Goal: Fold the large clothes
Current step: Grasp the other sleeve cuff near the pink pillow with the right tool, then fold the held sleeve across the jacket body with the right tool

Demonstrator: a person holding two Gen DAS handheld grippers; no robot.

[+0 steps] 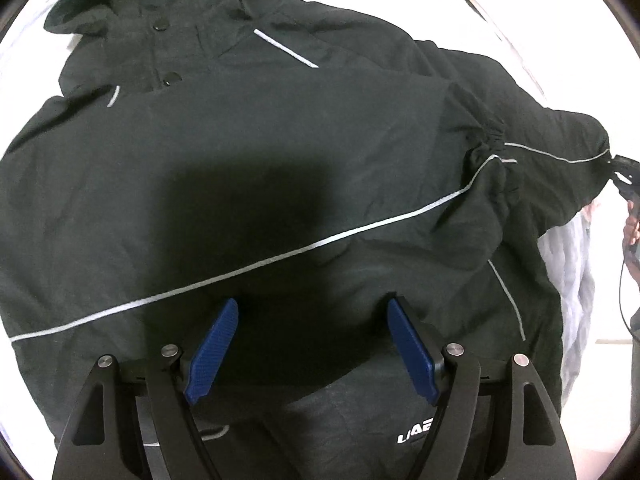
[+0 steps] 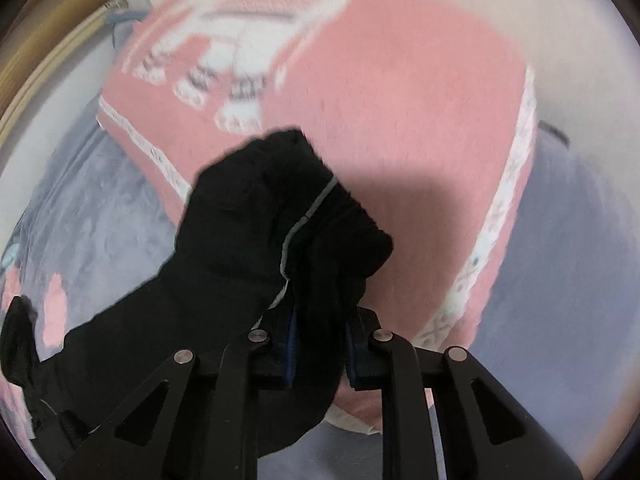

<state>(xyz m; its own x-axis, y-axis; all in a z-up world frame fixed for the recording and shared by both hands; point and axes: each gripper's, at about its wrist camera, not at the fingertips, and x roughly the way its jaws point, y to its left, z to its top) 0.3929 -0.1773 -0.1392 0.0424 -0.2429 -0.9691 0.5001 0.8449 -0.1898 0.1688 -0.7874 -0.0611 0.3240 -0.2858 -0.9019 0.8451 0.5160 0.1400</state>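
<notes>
left wrist view has the jacket (image 1: 280, 160) spread flat under the wide-open, empty left gripper (image 1: 312, 308), its sleeve (image 1: 560, 176) stretching far right to the right gripper (image 2: 320, 276), clamped on the cuff (image 2: 288, 200).

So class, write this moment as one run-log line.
stage: folding jacket | left gripper: open, above jacket body | right gripper: shut on sleeve cuff, lifted over pink blanket

Pink patterned blanket (image 2: 400, 120) on lavender bedding (image 2: 100, 208); white sheet (image 1: 472, 4).
</notes>
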